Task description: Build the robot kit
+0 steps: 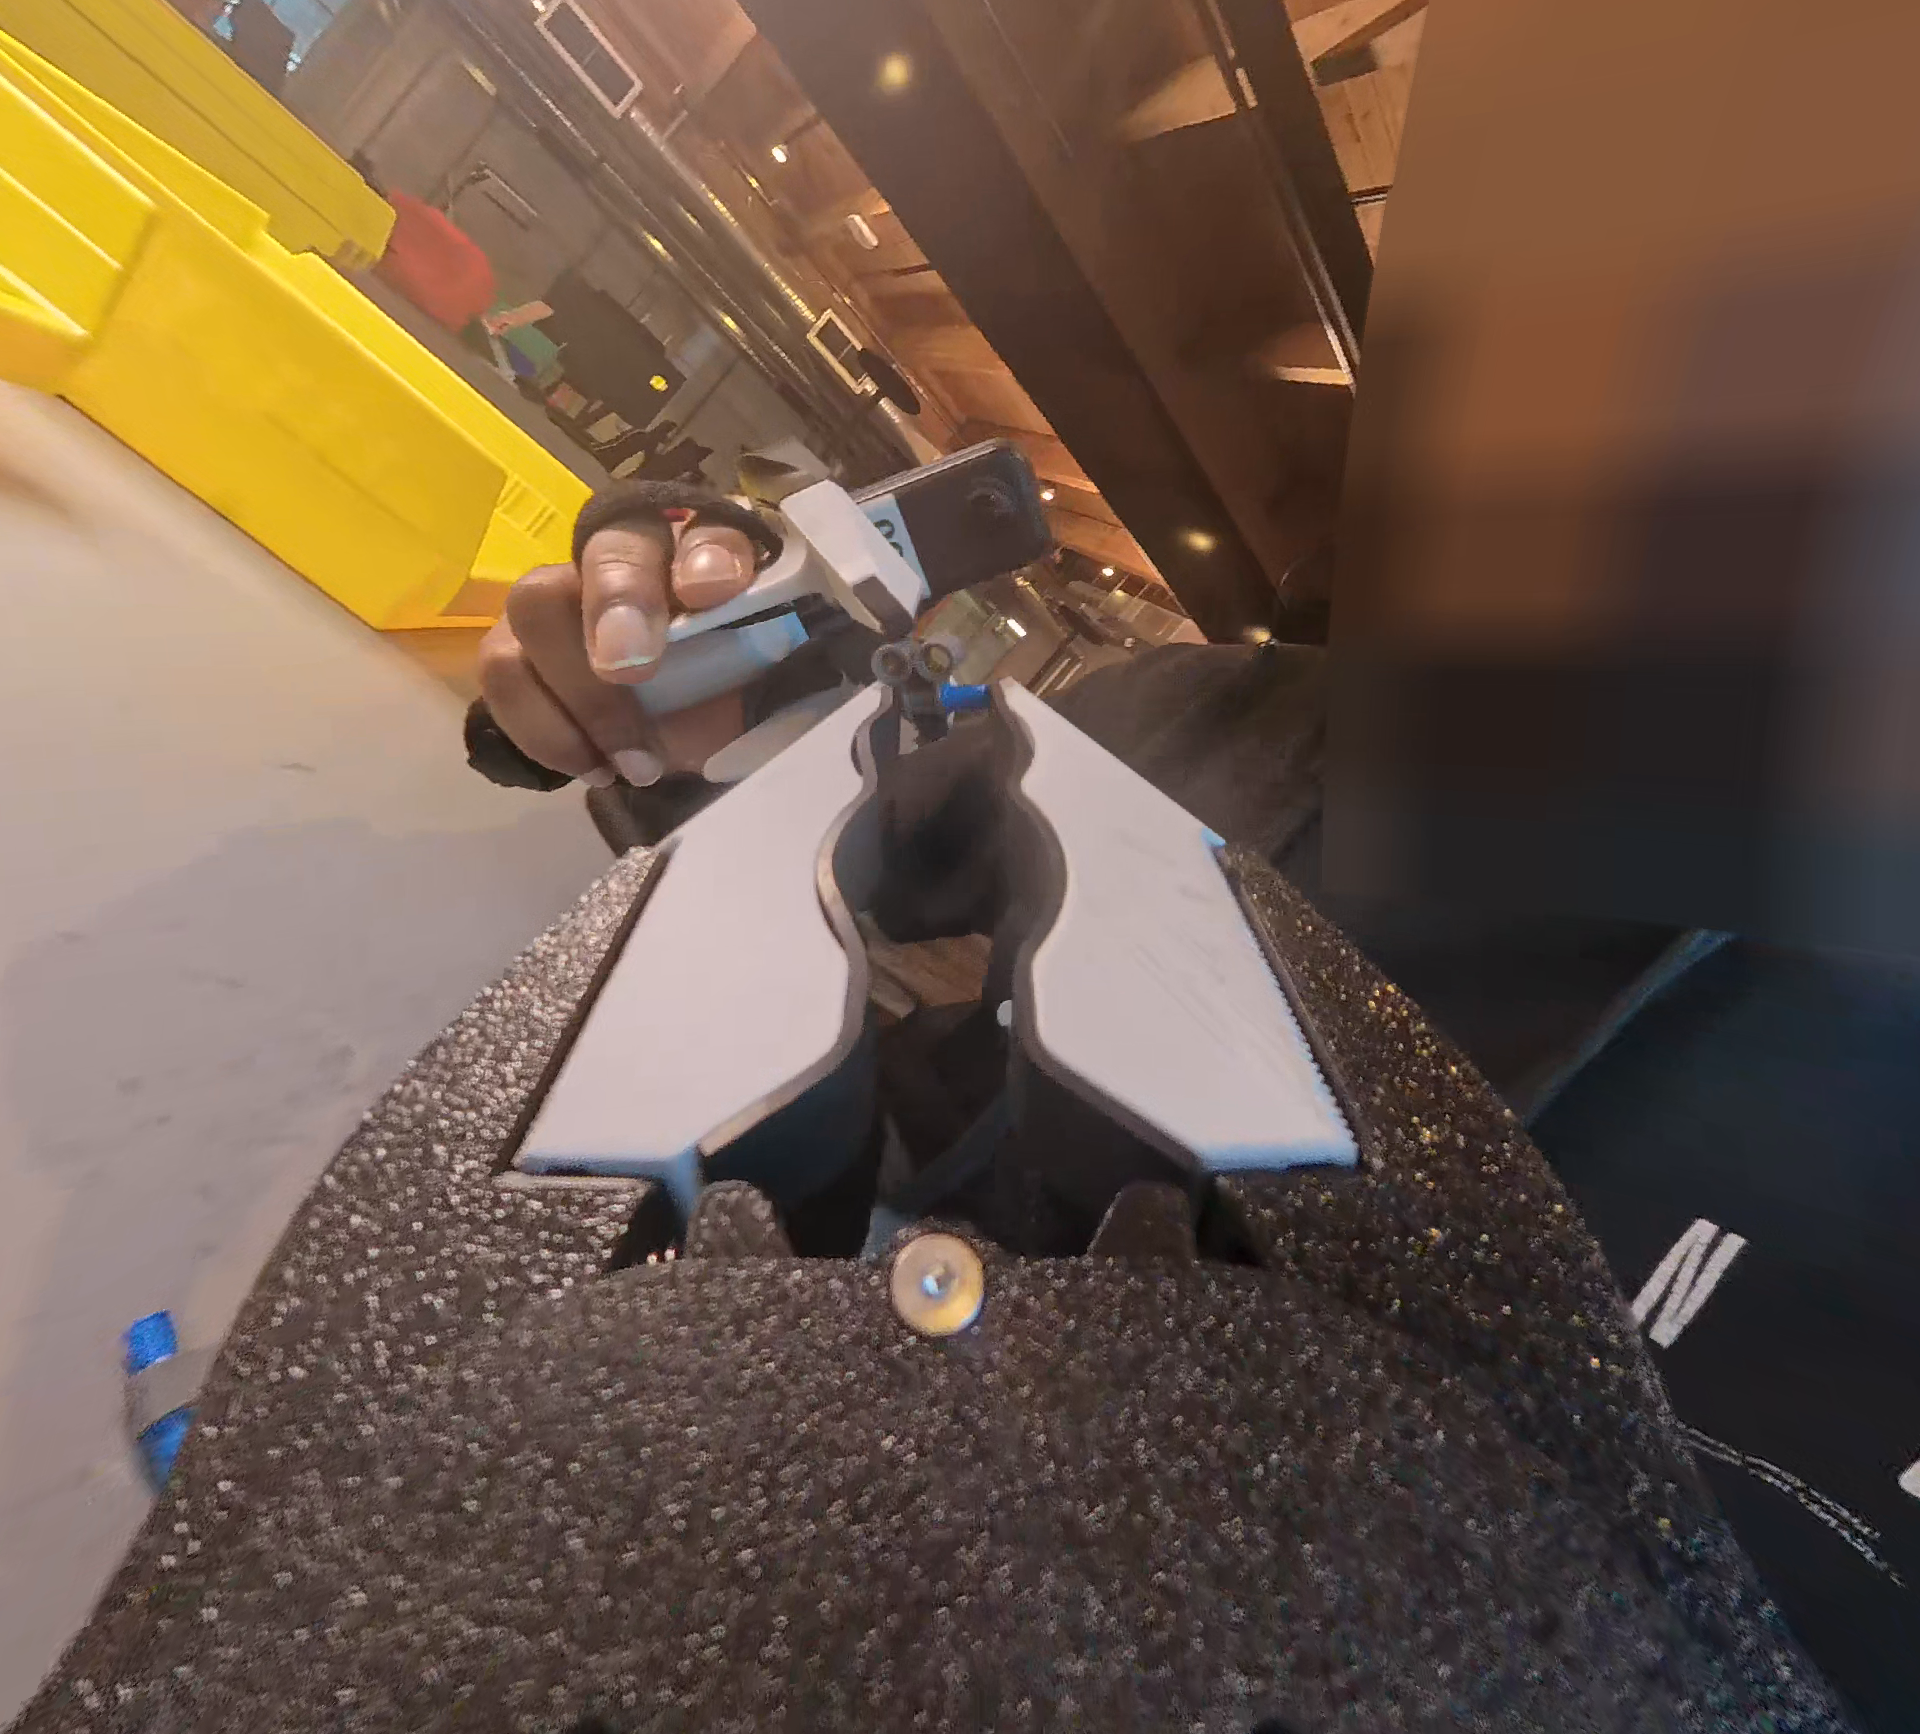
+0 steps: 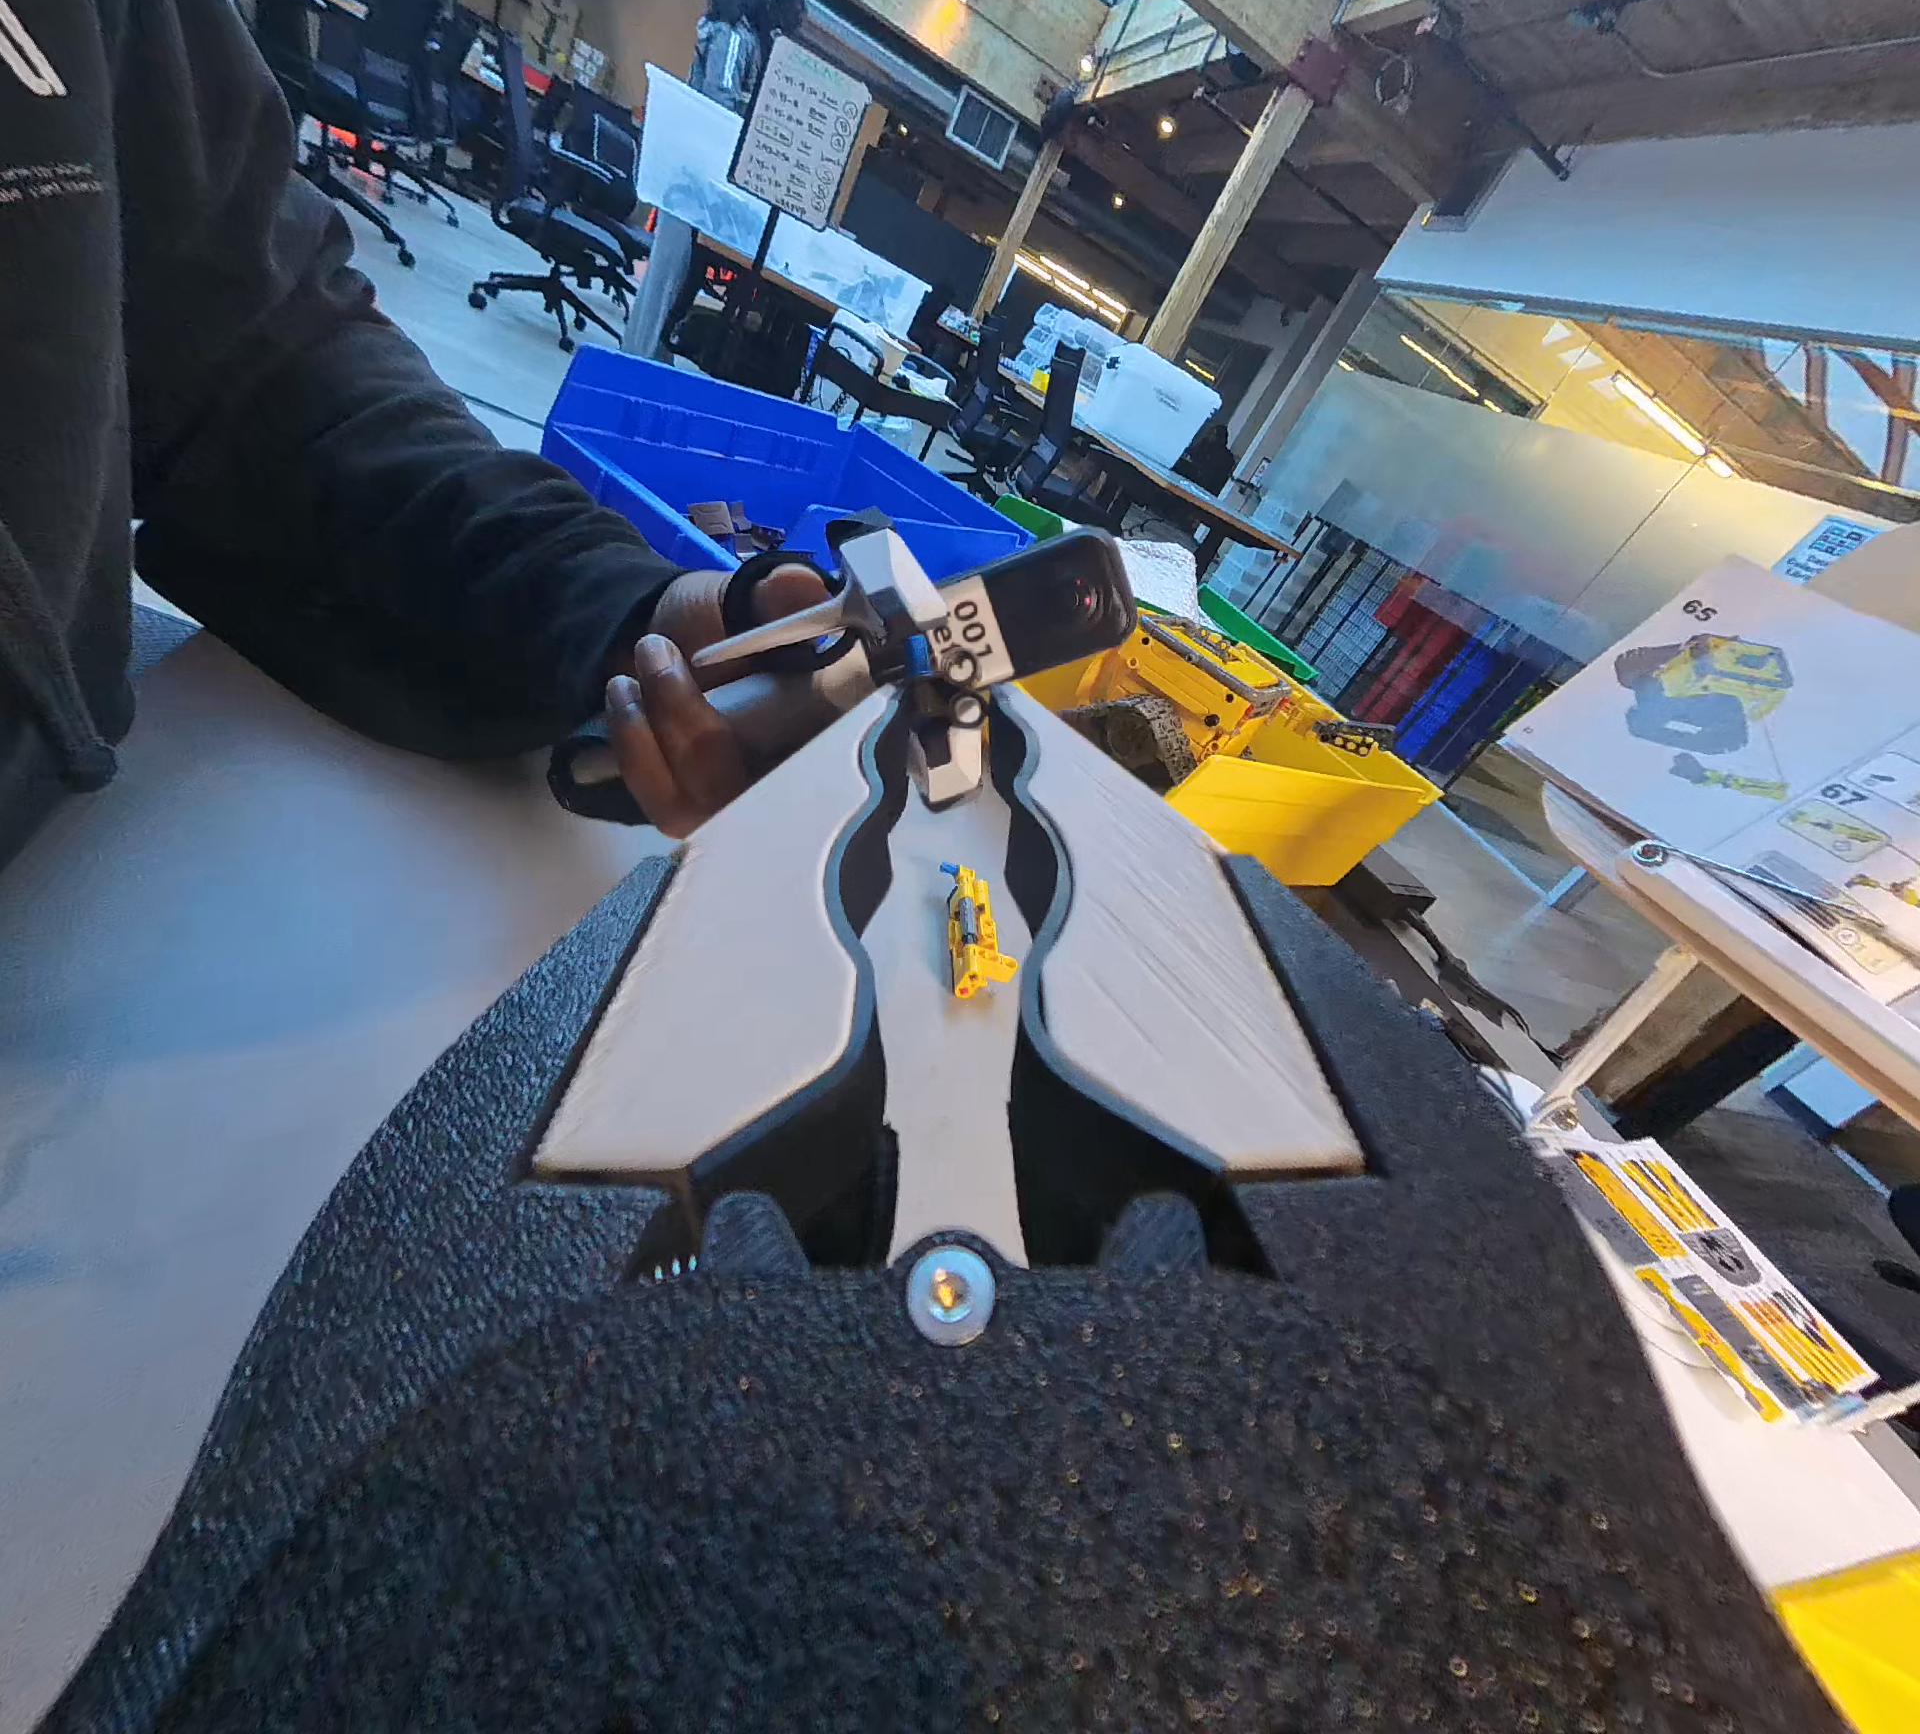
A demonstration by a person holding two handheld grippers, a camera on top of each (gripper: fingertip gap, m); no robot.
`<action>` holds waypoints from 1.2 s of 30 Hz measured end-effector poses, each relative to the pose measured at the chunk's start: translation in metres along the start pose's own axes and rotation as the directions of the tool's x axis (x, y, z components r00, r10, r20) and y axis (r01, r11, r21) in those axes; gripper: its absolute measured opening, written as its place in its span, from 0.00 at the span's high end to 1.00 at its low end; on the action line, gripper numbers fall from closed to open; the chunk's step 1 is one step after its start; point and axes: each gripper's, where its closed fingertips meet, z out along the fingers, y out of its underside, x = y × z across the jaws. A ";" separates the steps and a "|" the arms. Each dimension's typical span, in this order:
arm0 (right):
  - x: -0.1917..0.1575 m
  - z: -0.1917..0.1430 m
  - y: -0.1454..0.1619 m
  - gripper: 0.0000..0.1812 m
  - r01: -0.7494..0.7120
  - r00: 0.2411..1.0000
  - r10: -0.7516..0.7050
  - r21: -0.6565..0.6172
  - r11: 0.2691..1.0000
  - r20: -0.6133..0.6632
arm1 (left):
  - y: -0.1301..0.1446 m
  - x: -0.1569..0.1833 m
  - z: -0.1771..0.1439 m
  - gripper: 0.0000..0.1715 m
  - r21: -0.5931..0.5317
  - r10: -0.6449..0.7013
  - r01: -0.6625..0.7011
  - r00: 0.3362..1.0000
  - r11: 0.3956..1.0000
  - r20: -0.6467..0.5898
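The two grippers face each other tip to tip above a pale table (image 2: 208, 957). My left gripper (image 1: 935, 697) has its jaws nearly together, with a small grey toy piece with a blue pin (image 1: 914, 664) in the gap. My right gripper (image 2: 945, 702) is likewise narrowed around the same piece (image 2: 961, 702). In each view, a hand (image 1: 582, 645) (image 2: 675, 728) holds the opposite gripper, whose camera (image 1: 971, 521) (image 2: 1049, 604) is just behind the piece. A small yellow toy assembly (image 2: 971, 931) lies on the table under my right gripper.
A yellow bin (image 2: 1299, 811) holding a partly built yellow model stands to the right, with a blue bin (image 2: 727, 458) behind. An open instruction booklet (image 2: 1766, 749) rests on a stand at right. Yellow bins (image 1: 260, 385) line the left wrist view. A person's dark sleeve (image 2: 364, 541) lies on the table. Left and right tips are no more than a few centimetres apart.
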 end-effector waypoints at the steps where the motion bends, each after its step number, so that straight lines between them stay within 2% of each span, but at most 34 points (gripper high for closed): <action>1: 0.000 0.000 0.002 0.92 0.002 1.000 -0.002 -0.011 1.000 0.001 | 0.000 -0.002 -0.001 0.91 -0.009 0.016 -0.016 1.000 1.000 0.022; 7: 0.002 -0.002 0.014 0.93 0.008 1.000 -0.008 -0.075 0.997 0.007 | 0.003 -0.014 -0.005 0.91 -0.058 0.100 -0.094 0.987 0.994 0.123; 9: 0.005 -0.002 0.020 0.93 -0.047 0.999 0.048 -0.102 0.994 0.005 | 0.003 -0.021 -0.008 0.91 -0.102 0.196 -0.179 0.960 0.979 0.199; 11: 0.009 -0.004 0.024 0.91 -0.132 0.991 0.133 -0.105 0.986 0.002 | 0.000 -0.029 -0.013 0.91 -0.160 0.334 -0.299 0.895 0.941 0.295; 12: 0.013 -0.005 0.026 0.90 -0.185 0.983 0.186 -0.115 0.976 -0.009 | -0.003 -0.034 -0.017 0.91 -0.197 0.415 -0.367 0.839 0.909 0.353; 14: 0.019 -0.006 0.033 0.88 -0.306 0.952 0.306 -0.142 0.941 -0.023 | -0.011 -0.042 -0.023 0.91 -0.287 0.576 -0.501 0.686 0.817 0.443; 16: 0.024 -0.005 0.037 0.86 -0.453 0.891 0.453 -0.139 0.881 -0.033 | -0.017 -0.048 -0.028 0.91 -0.402 0.716 -0.601 0.493 0.691 0.494; 18: 0.025 -0.002 0.036 0.83 -0.578 0.815 0.579 -0.104 0.809 -0.030 | -0.018 -0.050 -0.028 0.91 -0.505 0.813 -0.657 0.318 0.560 0.489; 19: 0.026 0.000 0.034 0.83 -0.628 0.777 0.628 -0.082 0.774 -0.027 | -0.017 -0.050 -0.026 0.91 -0.539 0.842 -0.672 0.255 0.507 0.475; 21: 0.024 0.006 0.031 0.81 -0.698 0.715 0.699 -0.049 0.714 -0.009 | -0.015 -0.048 -0.020 0.91 -0.576 0.880 -0.698 0.171 0.426 0.443; 24: 0.019 0.008 0.025 0.83 -0.783 0.618 0.783 -0.031 0.621 0.072 | -0.016 -0.041 -0.014 0.91 -0.581 0.902 -0.734 0.100 0.352 0.420; 28: 0.021 0.005 0.019 0.87 -0.875 0.479 0.864 -0.001 0.485 0.158 | -0.017 -0.034 -0.011 0.91 -0.576 0.914 -0.764 0.048 0.293 0.402; 30: 0.018 0.007 0.020 0.90 -0.900 0.423 0.888 -0.028 0.434 0.177 | -0.017 -0.035 -0.011 0.91 -0.590 0.919 -0.763 0.017 0.266 0.393; 33: 0.015 0.007 0.019 0.92 -0.901 0.417 0.890 -0.045 0.432 0.185 | -0.016 -0.036 -0.010 0.91 -0.606 0.927 -0.762 -0.020 0.229 0.376; 36: 0.013 0.005 0.027 0.92 -0.858 0.487 0.862 -0.108 0.502 0.142 | -0.010 -0.043 -0.014 0.91 -0.640 0.938 -0.732 -0.003 0.235 0.347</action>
